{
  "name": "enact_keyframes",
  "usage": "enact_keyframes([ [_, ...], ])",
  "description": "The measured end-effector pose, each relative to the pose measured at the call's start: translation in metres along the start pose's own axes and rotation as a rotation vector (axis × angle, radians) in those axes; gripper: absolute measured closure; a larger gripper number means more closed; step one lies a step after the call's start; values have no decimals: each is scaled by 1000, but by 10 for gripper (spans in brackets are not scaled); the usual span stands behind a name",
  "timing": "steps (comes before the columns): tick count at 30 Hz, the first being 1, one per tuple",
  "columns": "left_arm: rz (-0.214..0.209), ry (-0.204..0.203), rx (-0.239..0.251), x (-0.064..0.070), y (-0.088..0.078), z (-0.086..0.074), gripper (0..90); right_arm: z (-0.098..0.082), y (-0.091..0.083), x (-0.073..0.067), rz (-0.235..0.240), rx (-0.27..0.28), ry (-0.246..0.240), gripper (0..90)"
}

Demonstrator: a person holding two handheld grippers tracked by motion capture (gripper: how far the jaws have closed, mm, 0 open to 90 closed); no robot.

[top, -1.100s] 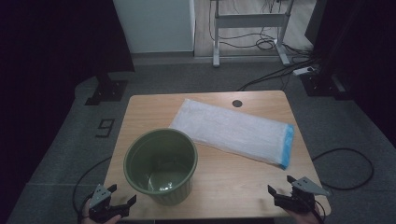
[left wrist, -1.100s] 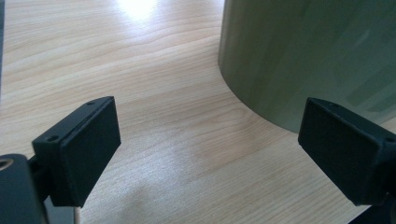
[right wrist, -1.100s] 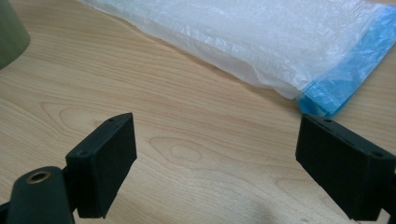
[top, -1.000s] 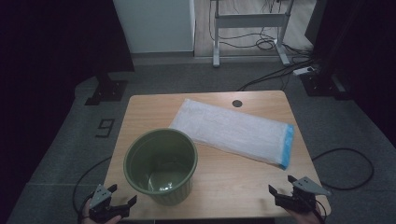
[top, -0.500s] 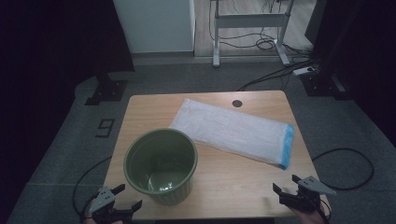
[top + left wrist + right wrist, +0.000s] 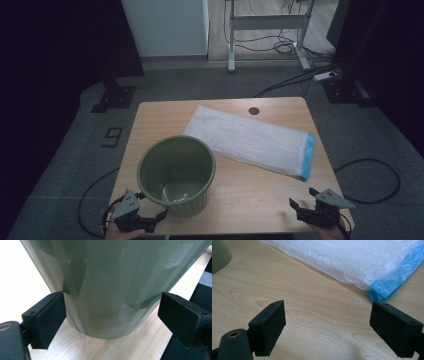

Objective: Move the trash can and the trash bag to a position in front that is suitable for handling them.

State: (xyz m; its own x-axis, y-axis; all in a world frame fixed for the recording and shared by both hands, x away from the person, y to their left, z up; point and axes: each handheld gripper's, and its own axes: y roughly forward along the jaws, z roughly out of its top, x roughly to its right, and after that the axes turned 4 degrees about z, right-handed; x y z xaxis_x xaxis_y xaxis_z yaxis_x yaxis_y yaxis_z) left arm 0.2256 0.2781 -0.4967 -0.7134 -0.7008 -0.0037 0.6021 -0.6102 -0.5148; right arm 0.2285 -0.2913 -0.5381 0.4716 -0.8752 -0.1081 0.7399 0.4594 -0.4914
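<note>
- Standing upright on the pale wooden counter (image 6: 250,195), the green bucket (image 6: 176,175) serves as the landmark here; it sits toward the near left part of the top, its open mouth up and its inside bare.
- The left hand-held gripper (image 6: 147,220) is at the near edge of the counter, just beside the bucket's base on its near-left side, held in a hand that comes in from below.
- In the left gripper view the bucket wall (image 6: 105,285) rises close ahead, and the left hand-held gripper (image 6: 112,315) stands wide, one black jaw to each side of the bucket's foot.
- The left jaw looks to be touching or very nearly touching the wall; the right jaw stands apart from it. The jaws are not closed on the bucket.
- The right hand-held gripper (image 6: 305,207) is well to the right of the bucket, at the near right corner of the counter, with a grey plate on its top.
- In the right gripper view the right hand-held gripper (image 6: 328,325) is spread wide above bare wood, holding nothing.
- A flat white plastic bag (image 6: 247,140) with a blue end lies behind and to the right of the bucket, running slantwise across the counter; its near left end lies close to the bucket's rim.
- The right gripper view shows the bag (image 6: 352,262) ahead of the jaws, its blue edge toward the right, and a sliver of the bucket (image 6: 219,255) at the upper left corner.
- A small dark round hole (image 6: 254,110) sits in the counter near its far edge, well beyond the bucket.
</note>
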Motion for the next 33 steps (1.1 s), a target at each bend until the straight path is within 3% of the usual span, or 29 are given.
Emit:
enact_keyframes([
  [17,-69,19,-13,15,65,35,122,-3,-3,0,2,-2,-11,131],
  [33,-75,36,-47,27,96,58,135,-6,-1,-3,4,-31,-38,131],
])
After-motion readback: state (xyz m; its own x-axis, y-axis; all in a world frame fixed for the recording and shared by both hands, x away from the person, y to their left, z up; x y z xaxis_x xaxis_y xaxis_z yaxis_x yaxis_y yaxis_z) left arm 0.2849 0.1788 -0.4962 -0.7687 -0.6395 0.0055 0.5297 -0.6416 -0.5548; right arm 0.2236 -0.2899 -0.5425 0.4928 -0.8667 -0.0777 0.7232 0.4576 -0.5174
